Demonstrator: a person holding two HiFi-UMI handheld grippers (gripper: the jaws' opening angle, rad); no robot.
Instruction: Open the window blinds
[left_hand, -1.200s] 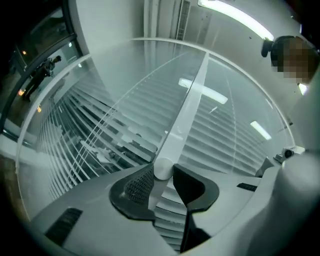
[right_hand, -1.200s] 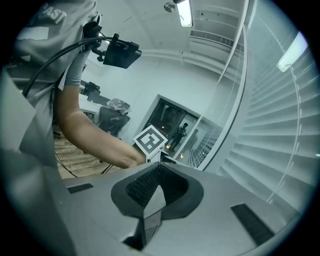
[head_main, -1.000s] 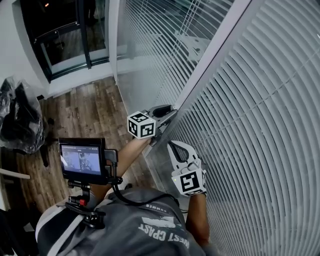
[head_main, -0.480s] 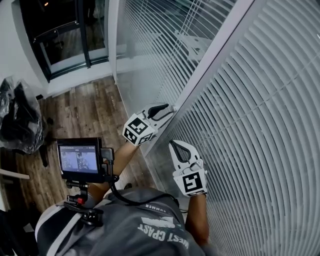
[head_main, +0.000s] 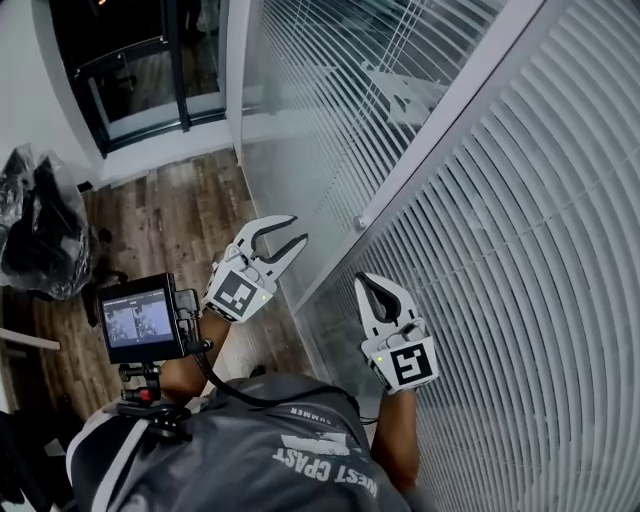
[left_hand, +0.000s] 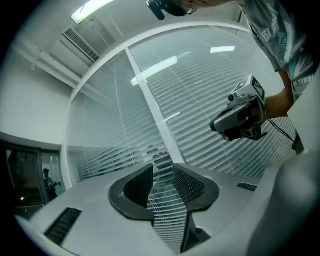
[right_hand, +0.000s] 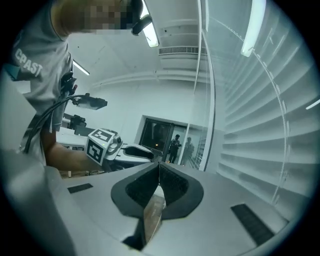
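White blinds (head_main: 520, 250) hang closed just right of the right gripper (head_main: 362, 282), jaws together; the left gripper (head_main: 297, 230) gapes empty, apparently readied to grasp.

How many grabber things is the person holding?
2. The left gripper is in front of the glass, open and empty. The right gripper is beside the blinds, shut.
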